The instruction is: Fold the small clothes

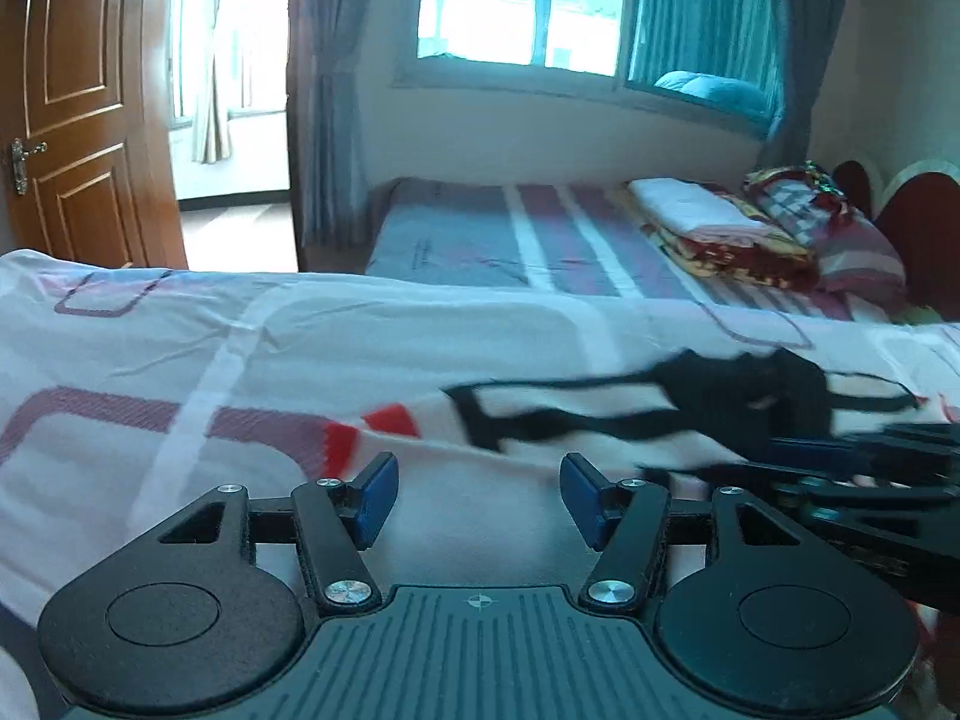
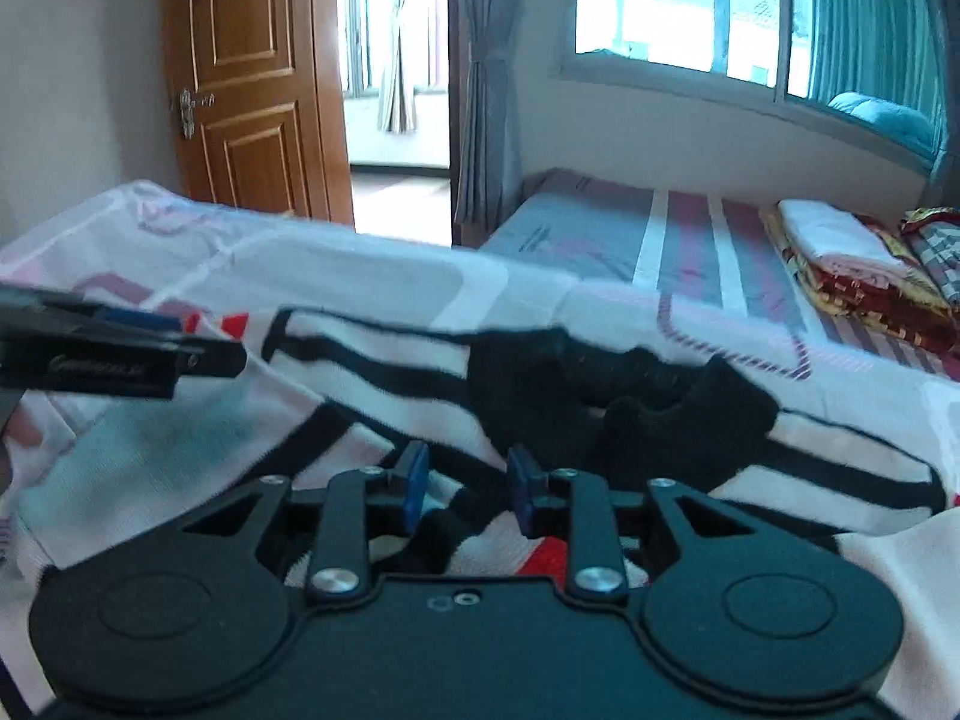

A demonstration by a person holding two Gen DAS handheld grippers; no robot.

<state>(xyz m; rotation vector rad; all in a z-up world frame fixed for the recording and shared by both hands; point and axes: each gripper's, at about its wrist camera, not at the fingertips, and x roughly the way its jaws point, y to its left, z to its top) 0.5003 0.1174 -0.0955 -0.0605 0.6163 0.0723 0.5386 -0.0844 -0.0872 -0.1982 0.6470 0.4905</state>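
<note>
Nearest in the left wrist view, the left gripper point(image 1: 479, 495) hangs low over the near bed point(image 1: 180, 360), its two blue-padded jaws spread wide with only bedsheet between them. In the right wrist view the right gripper point(image 2: 468, 492) sits just above the garment point(image 2: 384, 384), its jaws parted by a narrow gap; cloth lies under them, but whether any is caught between the pads cannot be told.

There is one garment: a small white piece with thick black bands, a black bunched section near its middle and red patches at the edges. It lies spread but rumpled on the near bed's white sheet, which is printed with grey and purple rounded rectangles. From the left gripper the garment point(image 1: 600, 414) sits at about one o'clock; from the right gripper it fills twelve o'clock and runs to three. Motion blur softens its outline in both views.

Each gripper shows in the other's camera: the right gripper point(image 1: 840, 468) enters at three o'clock, the left gripper point(image 2: 120, 354) at nine o'clock.

Farther off, a second bed point(image 2: 630, 228) with a grey and maroon striped cover stands at one o'clock, holding one stack of folded bedding point(image 2: 840, 246) with a white piece on top. Beyond are one open wooden door point(image 2: 252, 90) at eleven o'clock, grey curtains point(image 2: 480, 90) and a wide window point(image 2: 720, 12).
</note>
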